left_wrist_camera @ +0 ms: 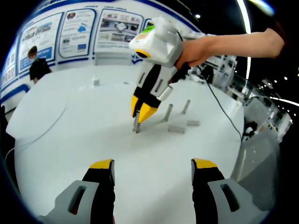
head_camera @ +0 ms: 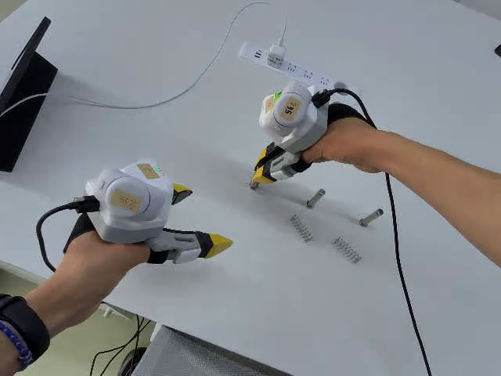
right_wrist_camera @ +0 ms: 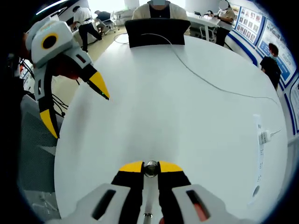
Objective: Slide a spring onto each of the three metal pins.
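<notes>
Head view: right gripper [head_camera: 256, 182] near frame centre, tips down on the white table [head_camera: 156, 141], clenched on one pin [head_camera: 254, 186]; two other pins [head_camera: 315, 198] and two loose springs [head_camera: 300, 228] just right of it. Left gripper [head_camera: 200, 218] at lower left, jaws released, grasping nothing. Left gripper view: spring coils [left_wrist_camera: 136, 125] around the gripped pin. Right gripper view: round pin end between the pressed tips. Seemingly the first pin in hand; next move calls for picking a loose spring and lining it up with a pin's axis.

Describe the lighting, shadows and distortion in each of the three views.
Head view: soft, even light; the springs and the right gripper cast faint shadows on the table. Left gripper view: fisheye curves the table edge. Right gripper view: fisheye too; the room beyond looks pale and bright.
</notes>
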Demonstrator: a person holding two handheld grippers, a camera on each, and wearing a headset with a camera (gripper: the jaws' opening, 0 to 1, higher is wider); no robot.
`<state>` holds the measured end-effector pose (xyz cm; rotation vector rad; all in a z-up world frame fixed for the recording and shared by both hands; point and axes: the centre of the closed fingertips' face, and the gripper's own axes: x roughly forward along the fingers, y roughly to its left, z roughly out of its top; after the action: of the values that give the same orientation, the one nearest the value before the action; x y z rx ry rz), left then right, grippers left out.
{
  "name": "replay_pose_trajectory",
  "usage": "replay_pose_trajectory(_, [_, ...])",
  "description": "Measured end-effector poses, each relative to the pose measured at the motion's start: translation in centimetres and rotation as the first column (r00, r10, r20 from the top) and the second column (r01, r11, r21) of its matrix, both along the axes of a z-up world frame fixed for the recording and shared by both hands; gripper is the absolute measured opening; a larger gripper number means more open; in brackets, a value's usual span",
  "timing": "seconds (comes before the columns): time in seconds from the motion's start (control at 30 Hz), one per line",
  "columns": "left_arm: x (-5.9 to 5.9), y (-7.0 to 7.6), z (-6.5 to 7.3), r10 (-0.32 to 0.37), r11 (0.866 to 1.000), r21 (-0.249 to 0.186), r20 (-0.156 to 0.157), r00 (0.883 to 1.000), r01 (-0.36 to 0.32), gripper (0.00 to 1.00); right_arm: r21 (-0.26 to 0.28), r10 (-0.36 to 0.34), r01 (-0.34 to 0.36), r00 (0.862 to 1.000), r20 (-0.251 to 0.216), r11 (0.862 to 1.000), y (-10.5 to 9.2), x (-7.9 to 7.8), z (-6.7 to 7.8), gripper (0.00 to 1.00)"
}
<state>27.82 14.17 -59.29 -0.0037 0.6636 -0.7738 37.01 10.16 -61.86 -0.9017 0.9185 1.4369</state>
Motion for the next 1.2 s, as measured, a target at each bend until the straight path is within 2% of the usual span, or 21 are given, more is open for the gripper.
replay_pose_trajectory(0.37, [0.0,-0.1,-0.3,0.002,1.0,-0.001,-0.006,1.0,-0.002,0.68,-0.004,0.004,-0.004,1.0,-0.009,1.0,-0.1,0.2,-1.1,0.12])
replay_pose_trajectory(0.9, [-0.3,0.1,-0.5,0.004,1.0,0.002,-0.016,1.0,-0.004,0.68,-0.013,0.005,-0.006,1.0,-0.021,1.0,-0.3,-0.5,-1.7,0.15])
replay_pose_trajectory(1.2, [-0.3,0.0,-0.4,0.001,1.0,0.001,-0.015,1.0,-0.001,0.68,0.004,-0.019,0.019,1.0,-0.018,1.0,-0.6,-0.3,-0.8,0.24])
